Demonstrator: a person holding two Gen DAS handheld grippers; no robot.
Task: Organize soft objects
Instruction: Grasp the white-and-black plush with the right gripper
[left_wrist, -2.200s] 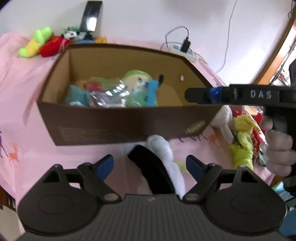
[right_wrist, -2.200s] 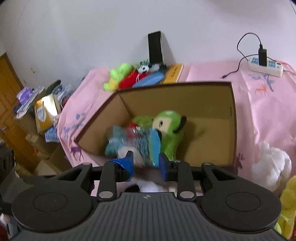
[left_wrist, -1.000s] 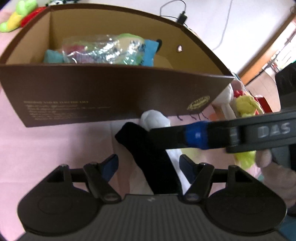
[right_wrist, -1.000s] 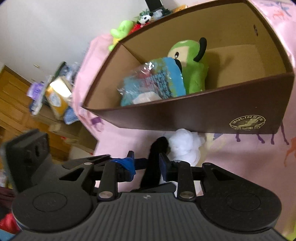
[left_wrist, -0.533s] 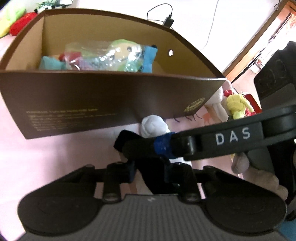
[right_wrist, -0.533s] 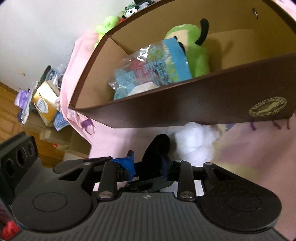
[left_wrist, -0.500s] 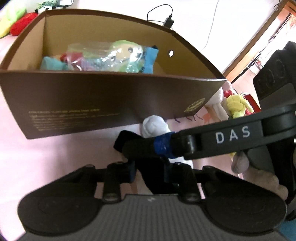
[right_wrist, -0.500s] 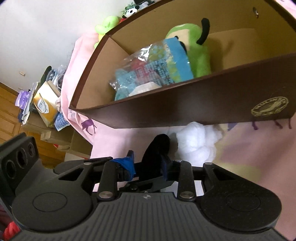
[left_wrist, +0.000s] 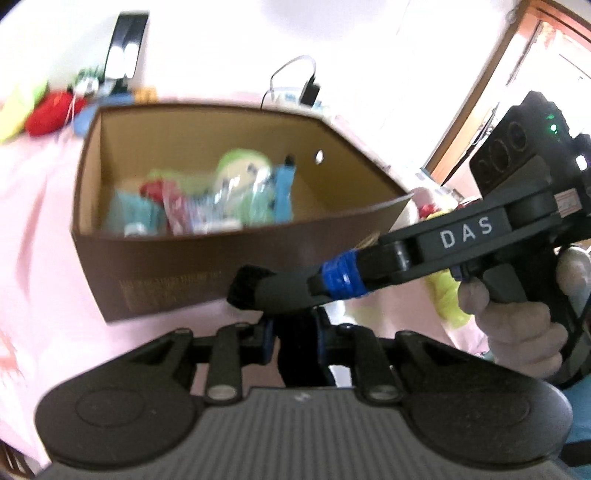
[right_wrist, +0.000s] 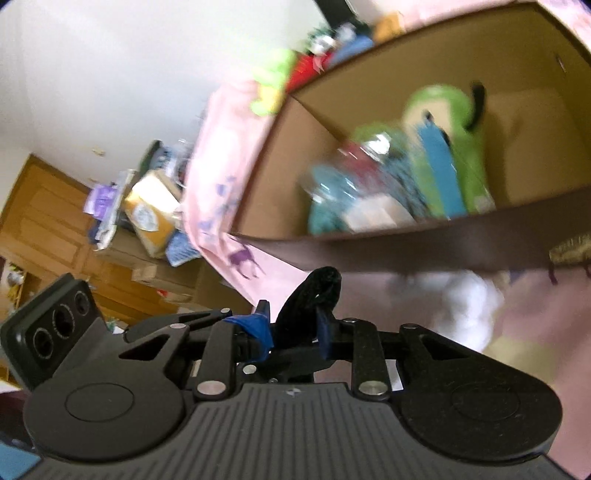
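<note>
A black and white plush toy (left_wrist: 255, 286) is held by both grippers just in front of the brown cardboard box (left_wrist: 155, 269). My left gripper (left_wrist: 293, 338) is shut on its black part. My right gripper (right_wrist: 295, 332) is shut on the same black part (right_wrist: 314, 295), and its body reaches in from the right in the left wrist view (left_wrist: 454, 236). The toy's white part (right_wrist: 469, 306) hangs below, blurred. The box (right_wrist: 424, 254) holds a green plush (right_wrist: 447, 122) and a plastic bag of soft items (left_wrist: 207, 206).
The box stands on a pink cloth-covered surface (left_wrist: 33, 229). Green and red plush toys (left_wrist: 40, 110) lie at the back by the wall. A power strip (left_wrist: 295, 96) lies behind the box. More plush toys (left_wrist: 447, 295) lie on the right. Cluttered shelves (right_wrist: 147, 218) stand past the surface's edge.
Both grippers have lifted with the black and white plush, so the box now sits lower in view and its inside shows more. Both stay shut on the toy.
</note>
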